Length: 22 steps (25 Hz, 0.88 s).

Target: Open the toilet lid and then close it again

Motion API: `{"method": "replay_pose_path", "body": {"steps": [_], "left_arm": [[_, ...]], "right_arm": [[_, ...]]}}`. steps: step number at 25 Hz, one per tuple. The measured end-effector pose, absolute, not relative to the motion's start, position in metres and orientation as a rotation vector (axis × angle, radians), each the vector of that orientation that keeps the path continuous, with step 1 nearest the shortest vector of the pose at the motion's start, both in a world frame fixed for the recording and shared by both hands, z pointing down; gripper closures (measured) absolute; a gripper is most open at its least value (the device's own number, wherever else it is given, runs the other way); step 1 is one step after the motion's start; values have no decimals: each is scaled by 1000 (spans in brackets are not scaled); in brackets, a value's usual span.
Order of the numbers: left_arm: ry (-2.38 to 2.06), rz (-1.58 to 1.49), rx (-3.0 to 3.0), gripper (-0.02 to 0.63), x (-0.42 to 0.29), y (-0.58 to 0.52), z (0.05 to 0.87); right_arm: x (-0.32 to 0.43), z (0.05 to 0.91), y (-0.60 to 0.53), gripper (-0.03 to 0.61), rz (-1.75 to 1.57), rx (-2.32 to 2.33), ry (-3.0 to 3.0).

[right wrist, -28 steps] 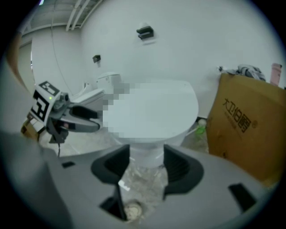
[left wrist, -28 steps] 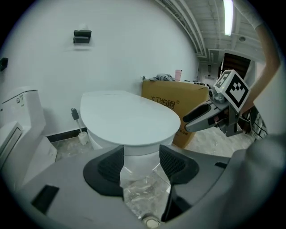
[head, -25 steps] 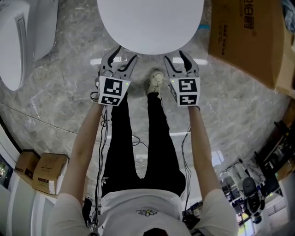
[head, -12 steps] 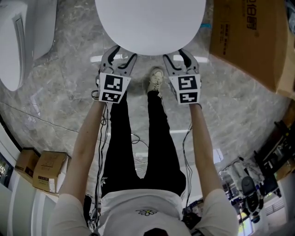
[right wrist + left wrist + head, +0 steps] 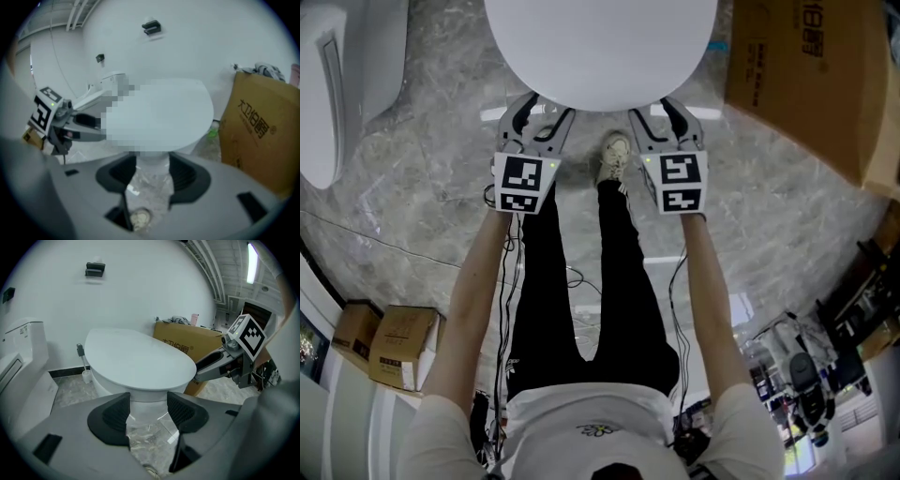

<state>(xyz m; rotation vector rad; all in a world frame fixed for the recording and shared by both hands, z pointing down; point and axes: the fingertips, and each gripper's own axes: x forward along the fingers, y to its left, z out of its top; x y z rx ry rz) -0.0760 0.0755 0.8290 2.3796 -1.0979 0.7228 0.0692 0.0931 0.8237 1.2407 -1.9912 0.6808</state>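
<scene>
White and closed, the toilet lid (image 5: 600,47) lies just ahead of both tools, its front rim close above their tips. The left hand-held gripper (image 5: 534,117) and the right hand-held gripper (image 5: 661,114) flank that rim. Each has its 2 jaws spread apart and grips nothing; only the toilet's base and grey marble floor (image 5: 441,187) show between the pads.

The head view alone shows the person's shoe (image 5: 616,159) between the 2 grippers. The left gripper view alone shows a dark wall fixture (image 5: 95,269) and a brush (image 5: 81,352) left of the toilet's base. A cardboard box (image 5: 806,84) stands right of the right hand-held gripper.

Since 1 second ago, the left hand-held gripper has rolled slightly, so its marker cube sits squarer. The right one has held still.
</scene>
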Motion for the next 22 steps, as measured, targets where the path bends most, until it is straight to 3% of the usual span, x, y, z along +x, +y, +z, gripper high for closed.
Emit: {"method": "replay_pose_path", "body": {"steps": [8, 22], "left_arm": [[-1051, 721, 2461, 357, -74, 77, 799], [-1170, 408, 2498, 357, -75, 52, 655]], "right_arm": [[72, 794, 94, 342, 668, 1260, -2032], [74, 645, 64, 337, 637, 1359, -2257]]}}
